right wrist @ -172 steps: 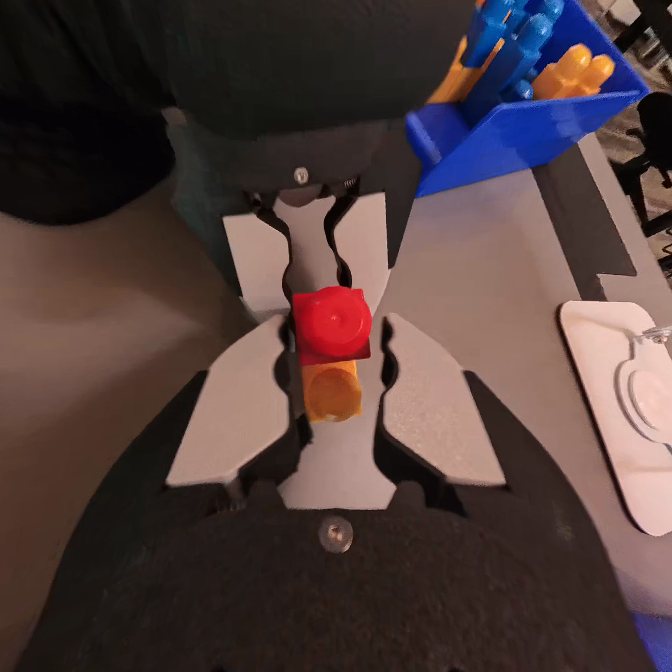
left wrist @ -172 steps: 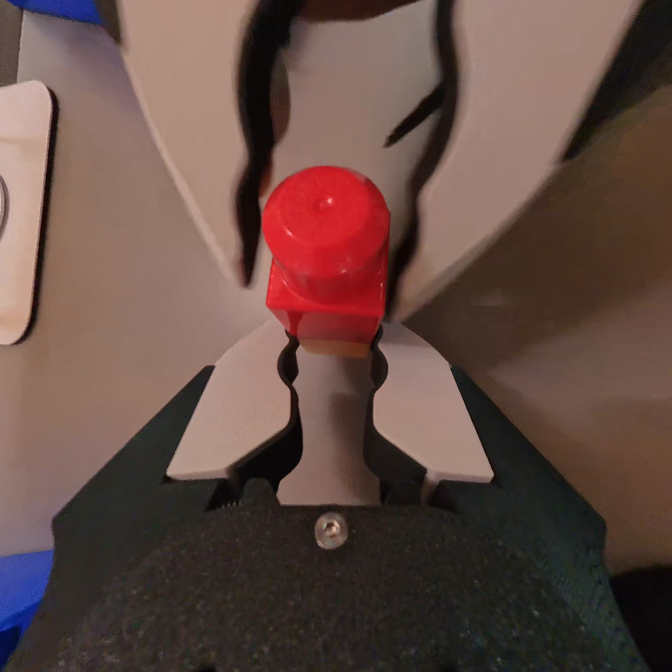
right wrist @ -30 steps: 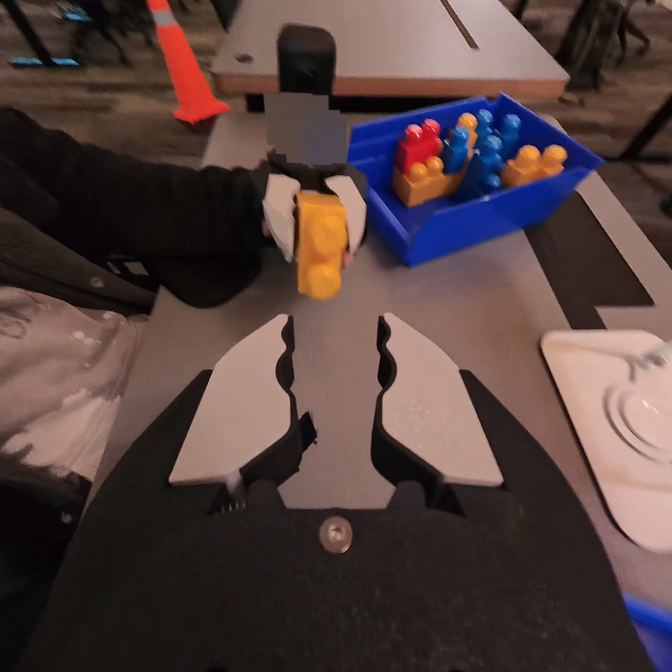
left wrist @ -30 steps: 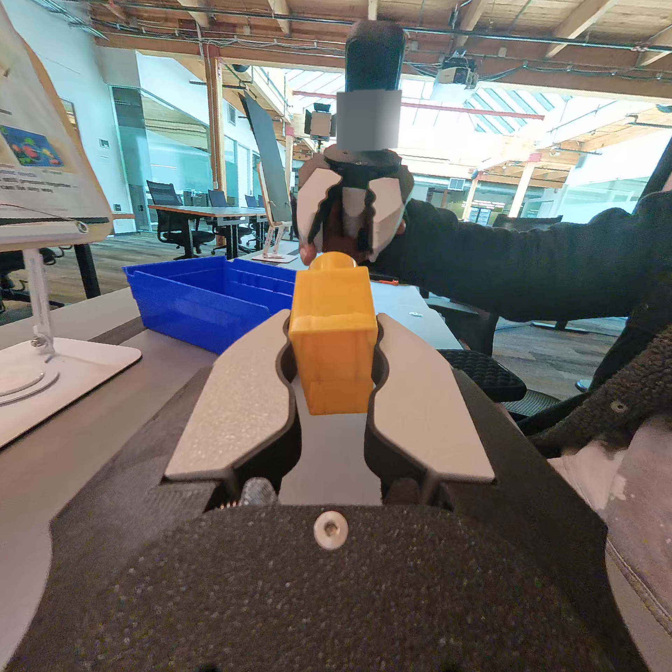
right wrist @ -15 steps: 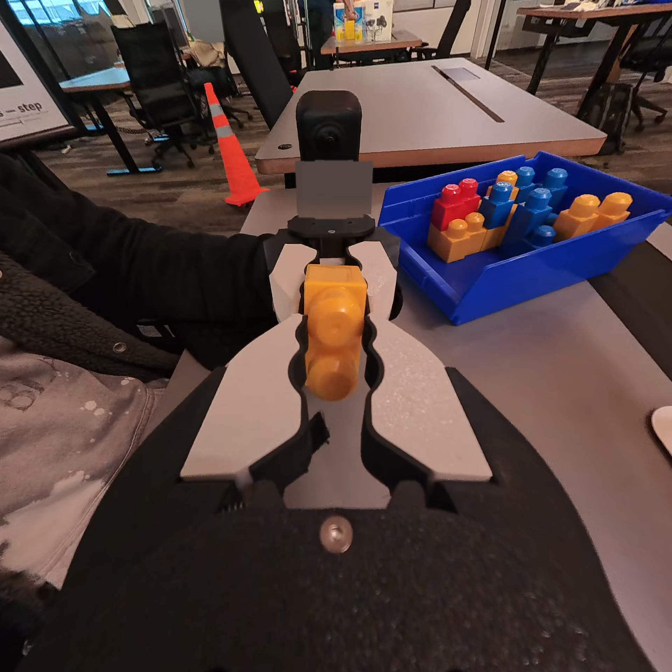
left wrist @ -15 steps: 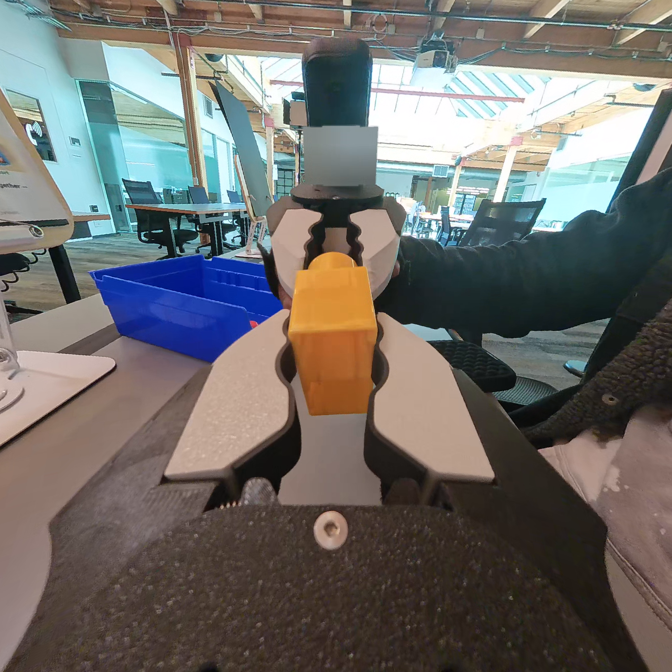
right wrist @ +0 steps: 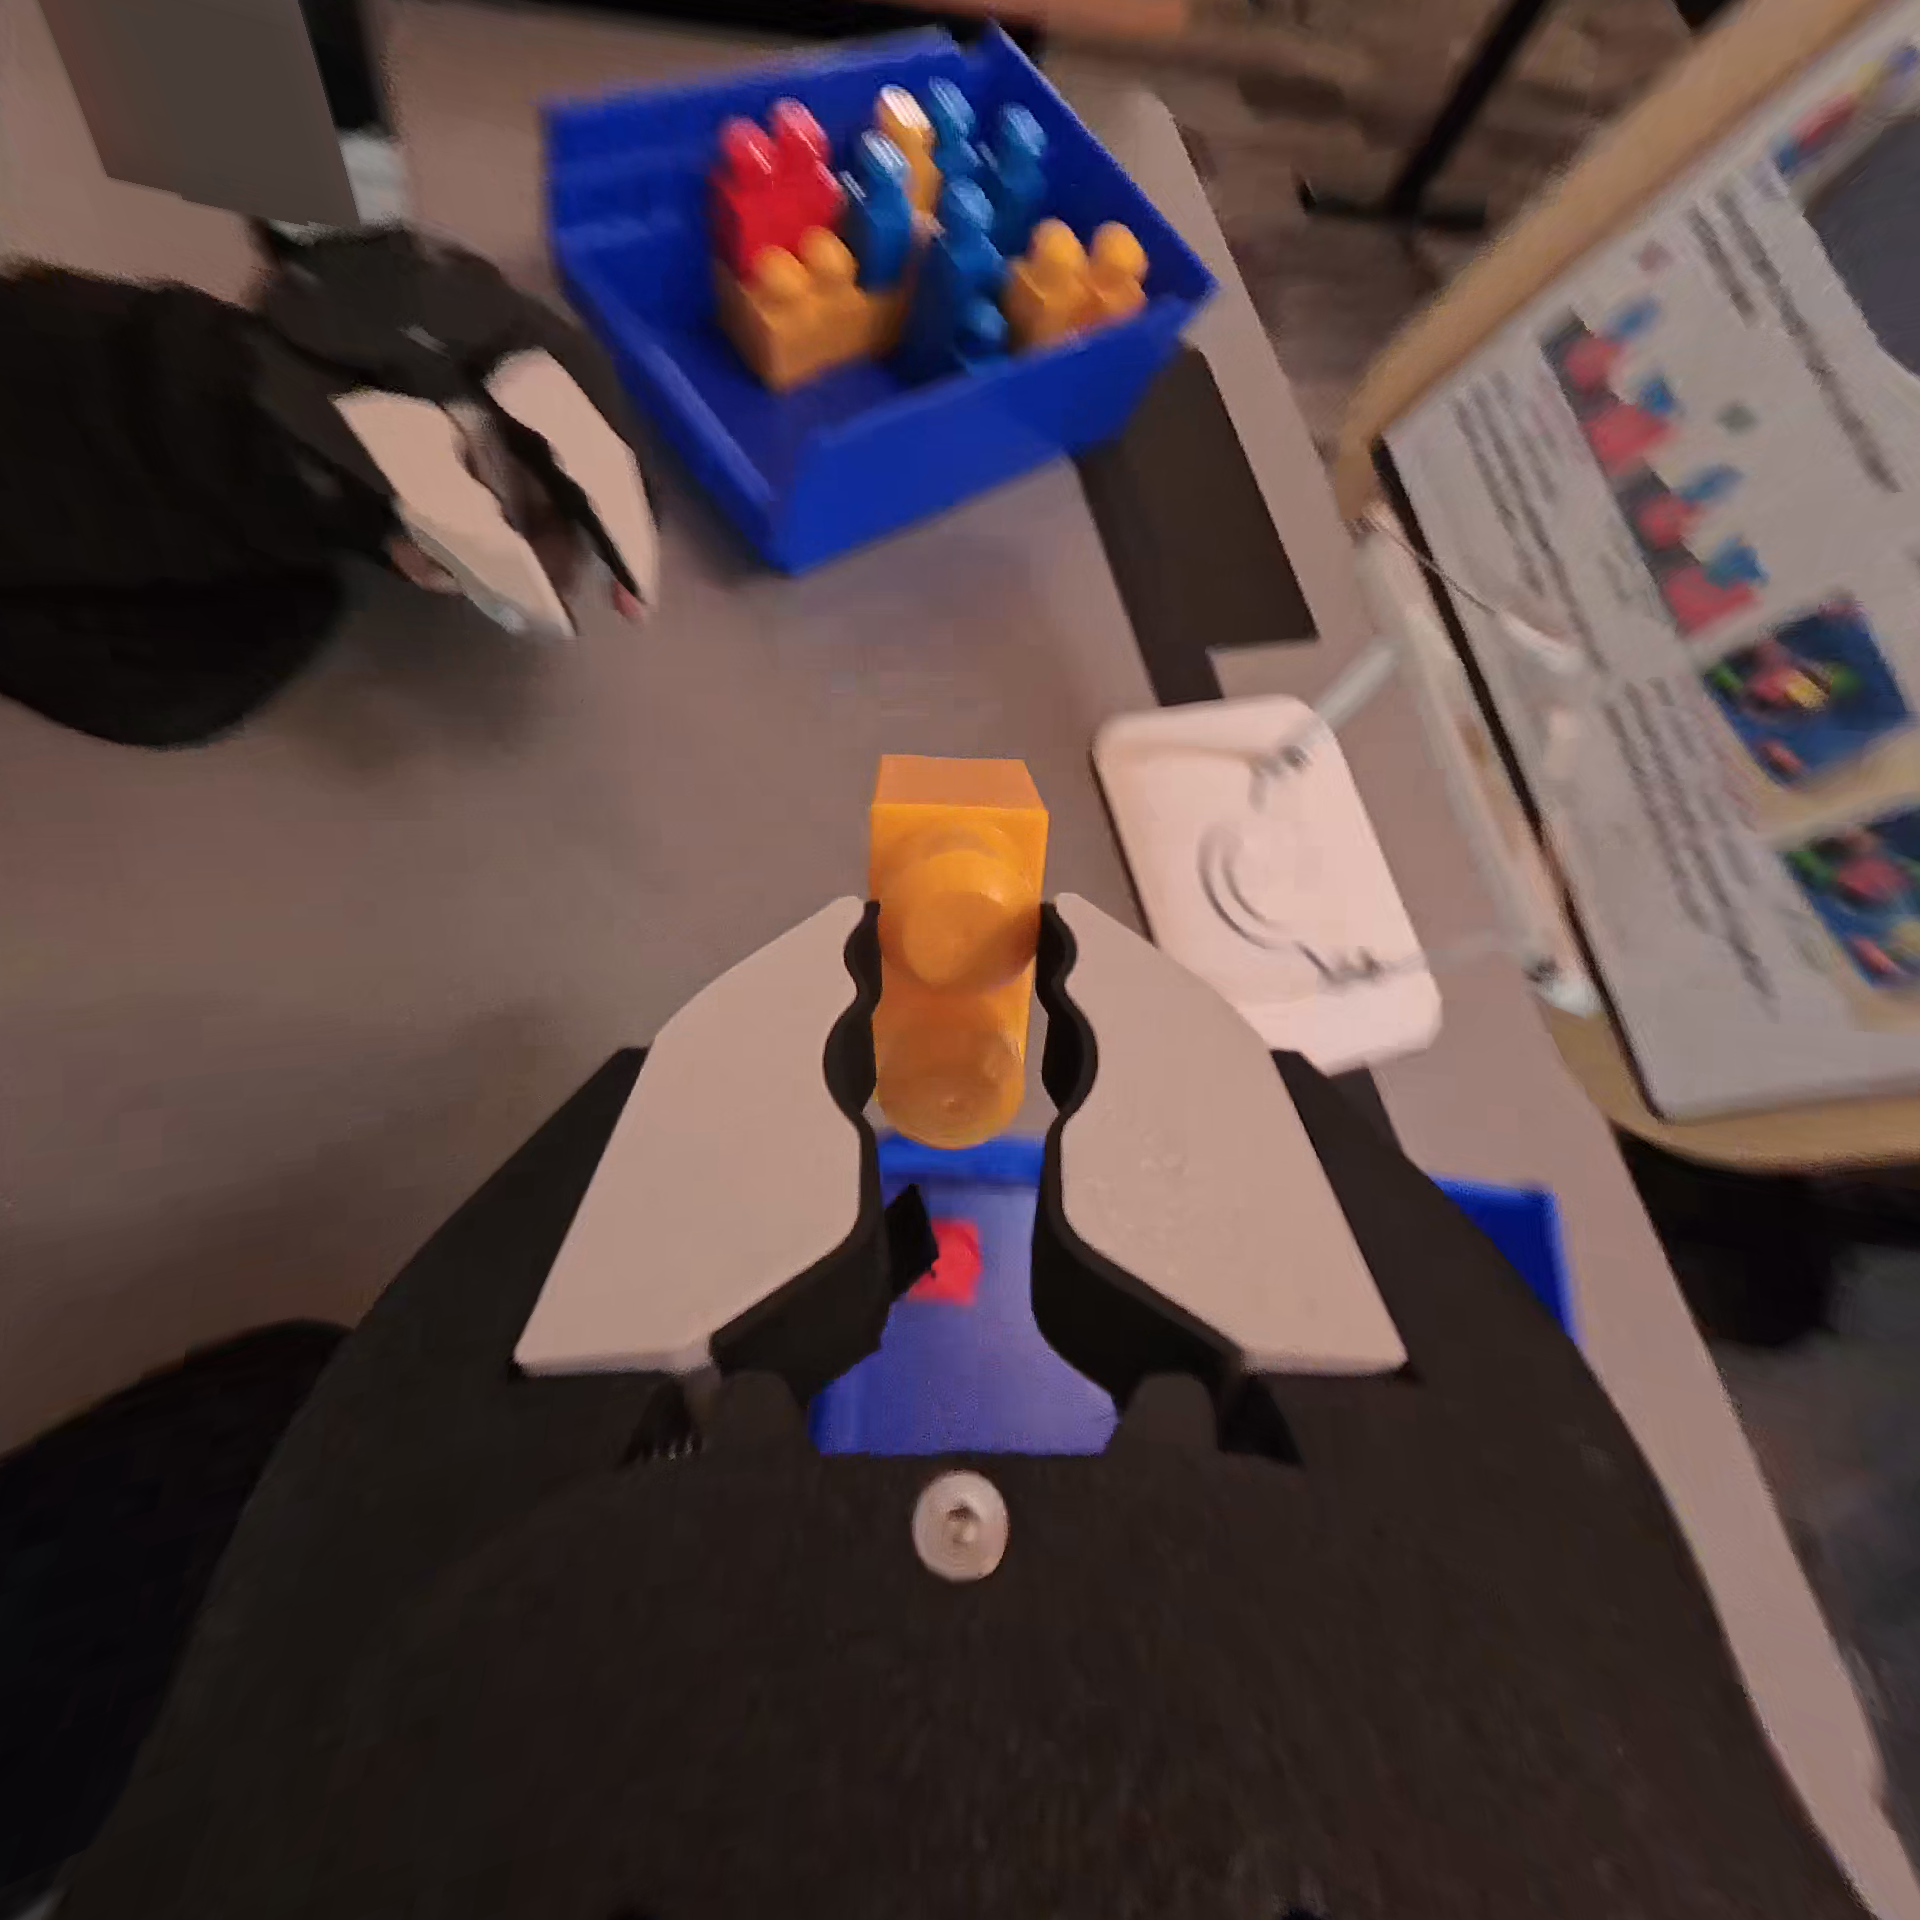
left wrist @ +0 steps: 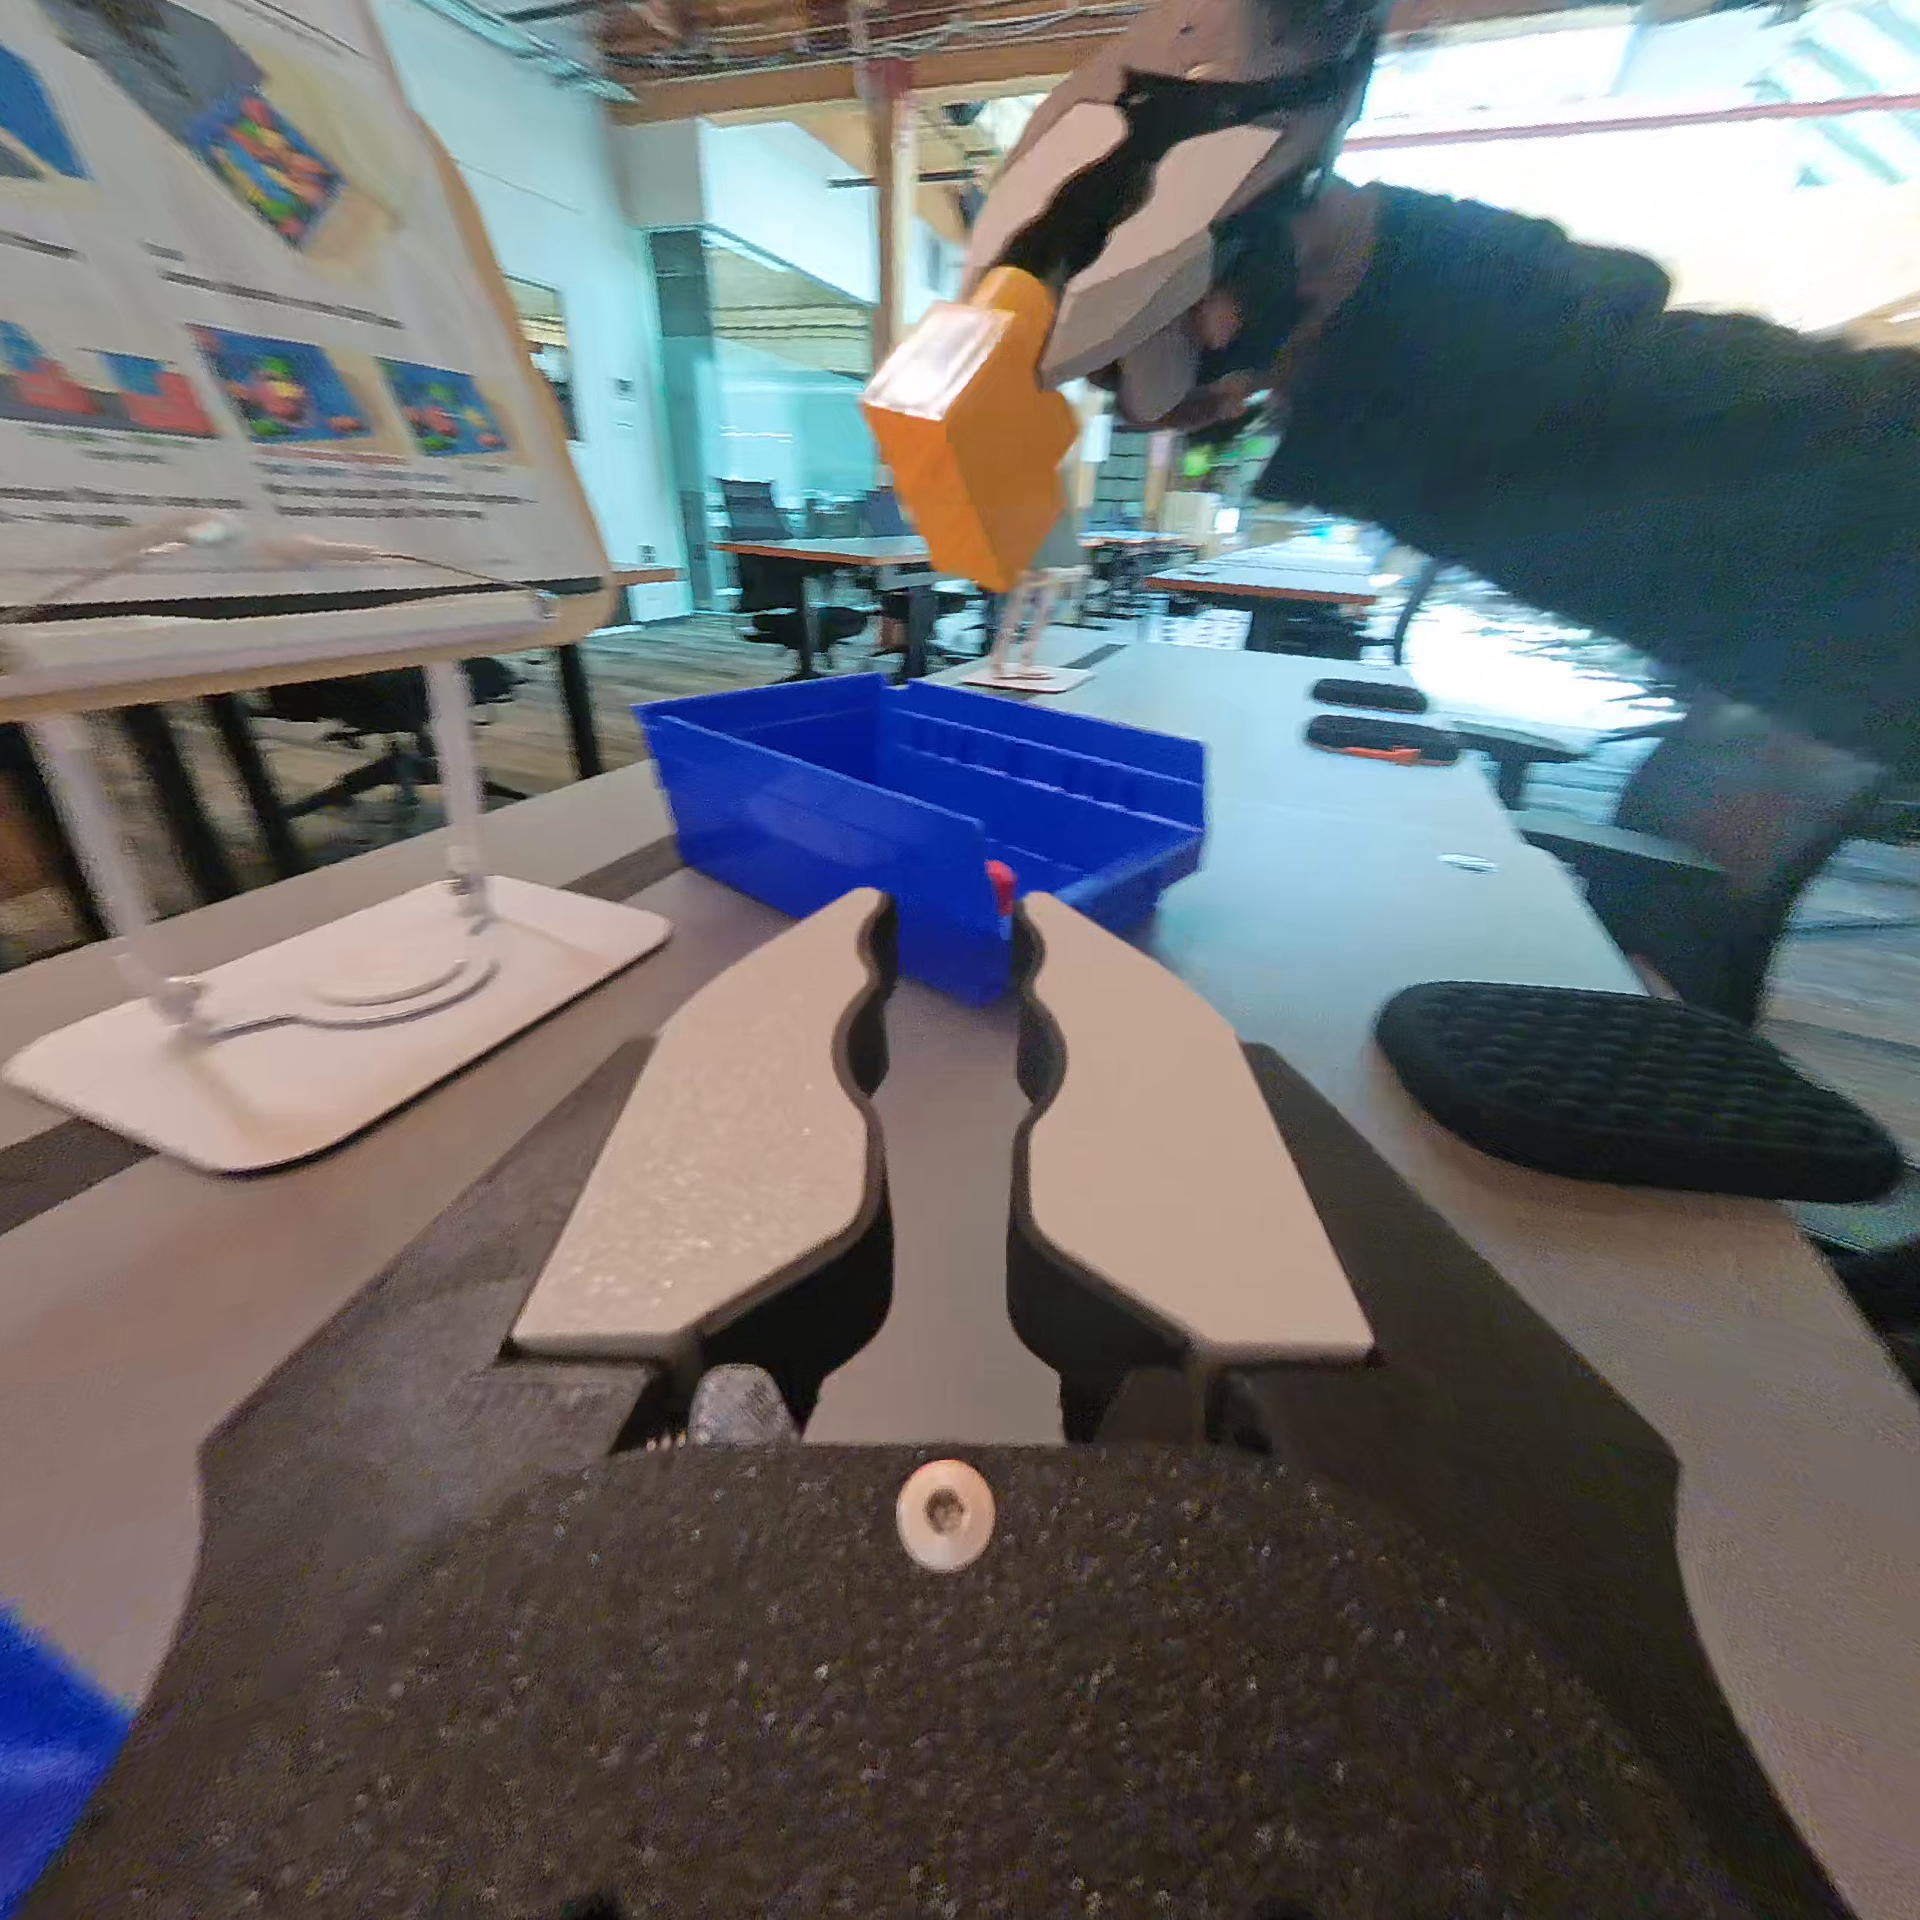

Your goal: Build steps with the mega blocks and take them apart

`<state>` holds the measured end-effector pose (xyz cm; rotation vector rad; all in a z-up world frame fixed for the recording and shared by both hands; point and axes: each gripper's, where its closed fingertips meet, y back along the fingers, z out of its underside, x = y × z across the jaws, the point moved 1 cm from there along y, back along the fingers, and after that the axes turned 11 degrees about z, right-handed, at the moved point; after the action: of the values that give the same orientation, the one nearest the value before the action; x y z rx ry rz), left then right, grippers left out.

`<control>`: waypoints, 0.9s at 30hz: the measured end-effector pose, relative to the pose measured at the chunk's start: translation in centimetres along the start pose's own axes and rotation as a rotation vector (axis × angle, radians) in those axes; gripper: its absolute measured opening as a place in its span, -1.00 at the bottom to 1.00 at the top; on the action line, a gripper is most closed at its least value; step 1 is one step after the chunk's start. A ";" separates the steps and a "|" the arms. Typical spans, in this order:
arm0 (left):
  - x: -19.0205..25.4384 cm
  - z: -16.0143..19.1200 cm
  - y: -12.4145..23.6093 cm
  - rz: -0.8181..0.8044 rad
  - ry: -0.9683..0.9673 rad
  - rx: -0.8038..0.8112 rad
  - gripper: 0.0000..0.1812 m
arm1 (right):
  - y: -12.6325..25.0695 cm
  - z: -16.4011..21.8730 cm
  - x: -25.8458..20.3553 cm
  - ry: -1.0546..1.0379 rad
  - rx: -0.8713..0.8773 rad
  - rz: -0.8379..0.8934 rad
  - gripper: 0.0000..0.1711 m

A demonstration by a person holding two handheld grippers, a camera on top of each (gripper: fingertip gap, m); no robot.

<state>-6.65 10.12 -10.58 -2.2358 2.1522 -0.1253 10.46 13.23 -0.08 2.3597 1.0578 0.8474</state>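
Above the grey tabletop [right wrist: 436, 914], the right gripper [right wrist: 954, 914] pinches an orange block [right wrist: 954, 935] between its jaws, squeezing the block's sides near the fingertips. The block's studs face the right wrist camera, and its square end sticks out past the fingertips. In the left wrist view the same block [left wrist: 971, 447] hangs high in the air, tilted, gripped at its upper end by the right gripper [left wrist: 1049, 301], with a dark sleeve [left wrist: 1558, 447] stretching off to the right.

The left gripper [left wrist: 948, 925] holds nothing. Its jaws stand a little apart, with an empty gap running between the pale fingers [left wrist: 727, 1143]. In the right wrist view it shows at upper left, blurred, low over the tabletop with its tips pointing down [right wrist: 561, 603].

Just ahead of the left gripper sits a blue bin [left wrist: 914, 810], with a bit of a red block [left wrist: 1001, 883] showing at its near edge. The right wrist view looks down into this bin [right wrist: 1496, 1236] below the right gripper, with the red block [right wrist: 951, 1268] lying inside.

Another blue bin [right wrist: 935, 457] stands at the far side of the tabletop, holding a jumble of red, orange and blue blocks [right wrist: 914, 239].

An instruction sheet [left wrist: 239, 343] on a clear stand with a white base [left wrist: 343, 1018] stands beside the first bin. A black chair armrest [left wrist: 1631, 1091] lies off the tabletop's right edge.
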 end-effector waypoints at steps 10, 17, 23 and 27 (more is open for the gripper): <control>-6.5 -0.7 4.6 -0.617 -0.178 -0.062 -1.00 | -1.1 10.7 11.5 -0.005 -0.408 0.200 -0.67; -7.7 -0.4 6.0 -0.795 -0.243 -0.123 -1.00 | -6.1 16.2 14.5 0.012 -0.521 0.138 -0.67; -8.1 0.4 5.8 -0.776 -0.231 -0.143 -1.00 | -10.3 20.6 15.3 0.036 -0.645 0.045 -0.66; -8.2 0.7 5.6 -0.757 -0.222 -0.150 -1.00 | -12.4 22.4 15.4 0.043 -0.670 -0.011 -0.66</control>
<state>-12.42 18.10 -11.99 -2.8573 1.1559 0.2617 27.26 30.09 -18.09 1.7737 0.6568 1.0521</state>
